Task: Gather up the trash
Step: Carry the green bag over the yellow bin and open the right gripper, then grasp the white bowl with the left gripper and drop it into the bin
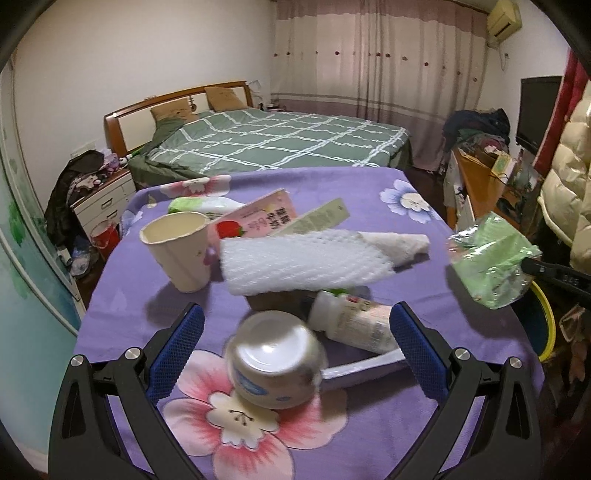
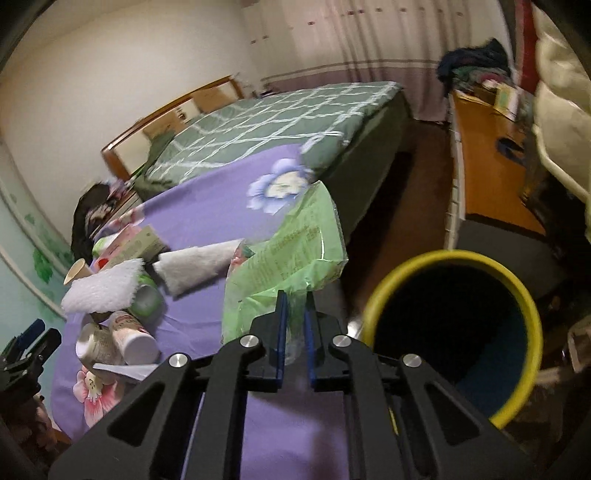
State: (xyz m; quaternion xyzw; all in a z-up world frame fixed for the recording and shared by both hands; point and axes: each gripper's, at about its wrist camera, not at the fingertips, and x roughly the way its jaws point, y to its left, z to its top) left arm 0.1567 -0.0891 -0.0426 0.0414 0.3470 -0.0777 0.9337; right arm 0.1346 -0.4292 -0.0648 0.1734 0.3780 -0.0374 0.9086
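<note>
Right tongs [image 2: 294, 314] pinching green wrapper [image 2: 295, 251], bin [image 2: 413, 266] beside

Behind the tabletop, which is draped in a purple flowered cloth [image 1: 155, 317], stands a bed [image 1: 280, 140] with a green checked cover, two tan pillows [image 1: 225, 98] and a wooden headboard [image 1: 122, 122]. Striped curtains [image 1: 388, 55] hang on the far wall, with an air conditioner [image 1: 503, 18] high in the corner. A white nightstand [image 1: 105, 201] piled with clothes sits left of the bed, while a wooden desk [image 2: 491, 162], a dark screen [image 1: 539, 110] and a cream puffer coat [image 1: 569, 177] fill the right side.
</note>
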